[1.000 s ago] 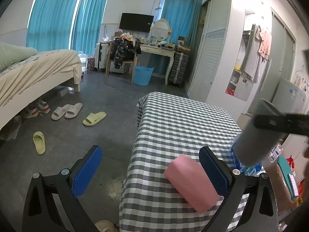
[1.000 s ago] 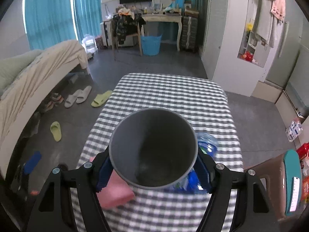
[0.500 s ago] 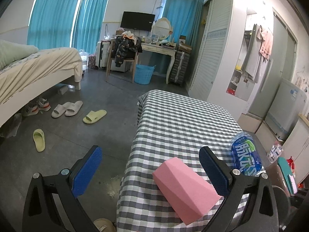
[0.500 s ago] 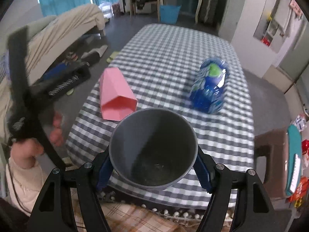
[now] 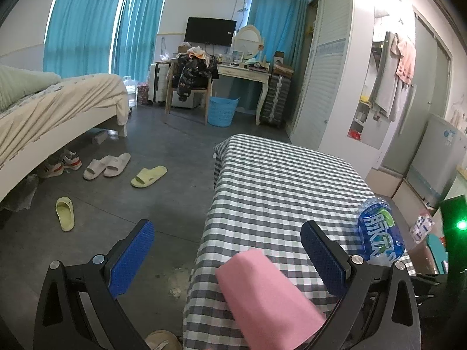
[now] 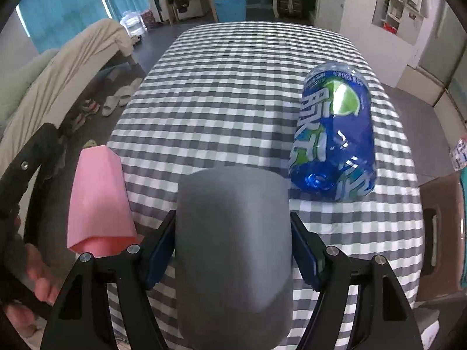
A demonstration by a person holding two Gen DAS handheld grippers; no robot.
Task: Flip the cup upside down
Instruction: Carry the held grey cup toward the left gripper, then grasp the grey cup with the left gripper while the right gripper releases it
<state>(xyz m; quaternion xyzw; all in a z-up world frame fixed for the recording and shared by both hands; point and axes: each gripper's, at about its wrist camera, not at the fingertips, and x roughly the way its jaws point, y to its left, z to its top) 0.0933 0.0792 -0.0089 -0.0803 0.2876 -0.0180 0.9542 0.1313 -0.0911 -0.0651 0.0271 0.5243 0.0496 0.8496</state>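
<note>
Above the checked table (image 6: 233, 93), the right hand-held gripper (image 6: 233, 250) clamps the plain grey cup (image 6: 233, 233), apparently turned closed-end forward; the left hand-held gripper (image 5: 230, 259) gapes empty.

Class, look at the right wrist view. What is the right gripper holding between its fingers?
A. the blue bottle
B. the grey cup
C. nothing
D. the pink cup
B: the right gripper has its blue pads pressed on both sides of the grey cup, while the pink cup and blue bottle lie apart on the checked tablecloth.
</note>
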